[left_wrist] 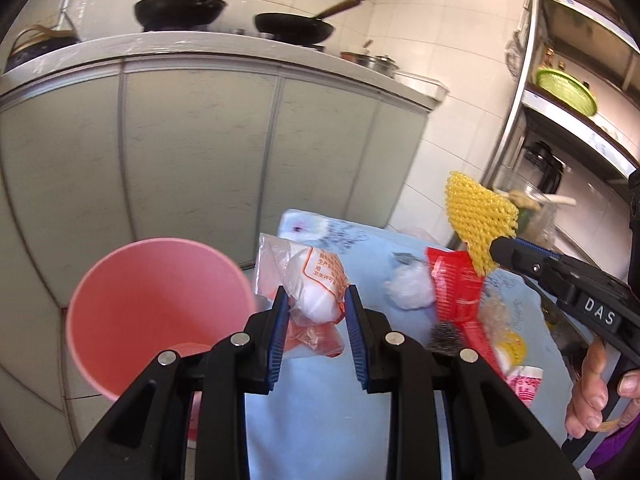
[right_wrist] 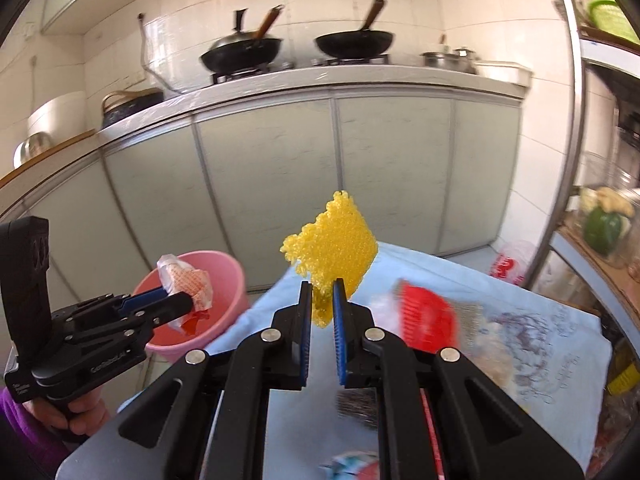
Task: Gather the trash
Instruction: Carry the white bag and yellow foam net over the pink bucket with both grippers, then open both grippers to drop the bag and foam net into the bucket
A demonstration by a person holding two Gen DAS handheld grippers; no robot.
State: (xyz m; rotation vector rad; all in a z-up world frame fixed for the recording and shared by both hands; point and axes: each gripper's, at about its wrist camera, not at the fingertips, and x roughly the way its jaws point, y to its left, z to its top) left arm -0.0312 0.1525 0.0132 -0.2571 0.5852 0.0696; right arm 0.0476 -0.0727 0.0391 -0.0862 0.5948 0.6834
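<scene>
A: Take the round pink plastic bin (left_wrist: 160, 316) as the landmark. What sits nearest the cameras?

B: The left gripper (left_wrist: 316, 300), just to the right of the bin's rim in its own view. Its jaws pinch a crumpled clear plastic wrapper with orange print and a white wad inside (left_wrist: 316, 288). In the right wrist view that wrapper (right_wrist: 186, 280) hangs directly in front of the bin's opening (right_wrist: 228, 280), held above its rim.

A: And the other one?

B: The right gripper (right_wrist: 322, 304) is further right of the bin, over the counter covered in a pale blue printed cloth (right_wrist: 440, 280). Its jaws are closed on the lower edge of a yellow foam mesh sleeve (right_wrist: 332, 248), which stands up clear of the cloth. The left wrist view shows the same sleeve (left_wrist: 480, 216) held at the right gripper's tip (left_wrist: 498, 250).

A: What lies on the cloth?

B: To the right of the bin, beyond the left gripper: a white crumpled tissue ball (left_wrist: 408, 288), a red plastic wrapper (left_wrist: 456, 288) beside it, a dark steel-wool scourer (left_wrist: 446, 336), and a small pink-and-white packet (left_wrist: 522, 384) at the cloth's near edge.

A: Further back?

B: Behind the bin, grey-green cabinet doors (left_wrist: 200, 152), and above them two black woks (left_wrist: 296, 26) with wooden handles on the stove.
</scene>
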